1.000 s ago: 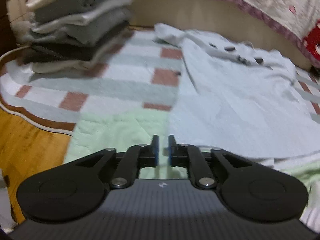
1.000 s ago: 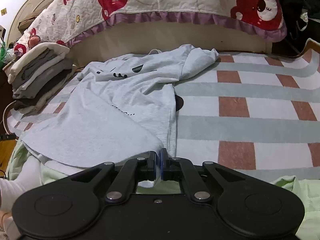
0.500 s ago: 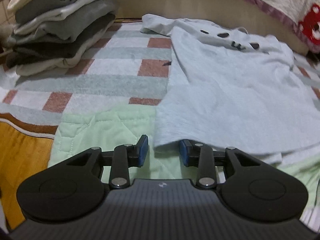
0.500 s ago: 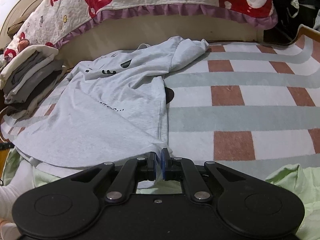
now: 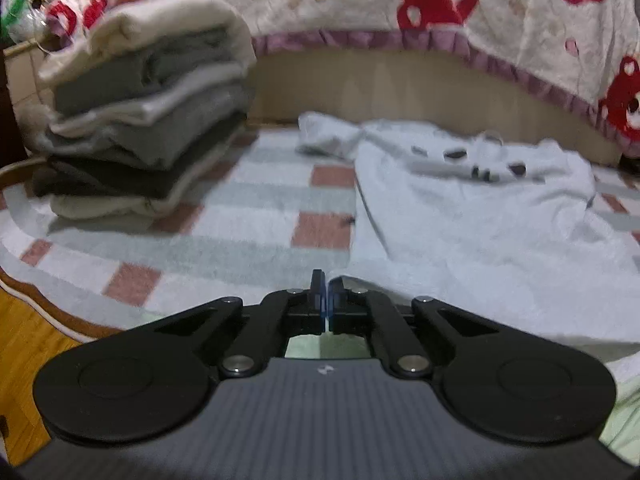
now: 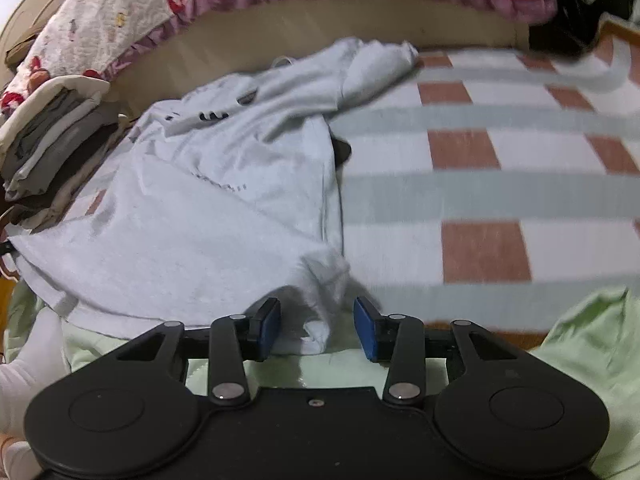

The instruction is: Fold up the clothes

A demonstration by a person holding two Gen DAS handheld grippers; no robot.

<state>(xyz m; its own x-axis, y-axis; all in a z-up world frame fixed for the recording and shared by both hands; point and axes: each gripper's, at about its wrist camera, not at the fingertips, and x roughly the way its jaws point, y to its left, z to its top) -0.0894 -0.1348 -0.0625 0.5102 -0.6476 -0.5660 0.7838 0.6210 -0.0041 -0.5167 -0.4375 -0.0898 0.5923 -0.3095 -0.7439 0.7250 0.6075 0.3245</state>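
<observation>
Lying spread on a checked blanket of white, grey-green and brick-red squares, a pale grey T-shirt stretches away from both cameras, its printed front and one sleeve bunched at the far end near a tan bed base. A quilt with red bears and a purple frill hangs over that base.

In the left wrist view, the left tongs are drawn almost fully together, the blue pads nearly touching. The near edge of the T-shirt comes right up against the right-hand tip, but whether any cloth sits between the pads cannot be told. Off to the left stands a stack of folded clothes in cream, grey and dark layers, resting on the blanket, with a strip of wooden floor beyond the blanket's edge.

In the right wrist view, the right tongs stand wide apart, holding nothing. A loose corner of the T-shirt's hem droops between the two blue pads without being pinched. Pale green bedding lies beneath and to the right of the tongs. The same stack of folded clothes sits at the far left, just beside the T-shirt.
</observation>
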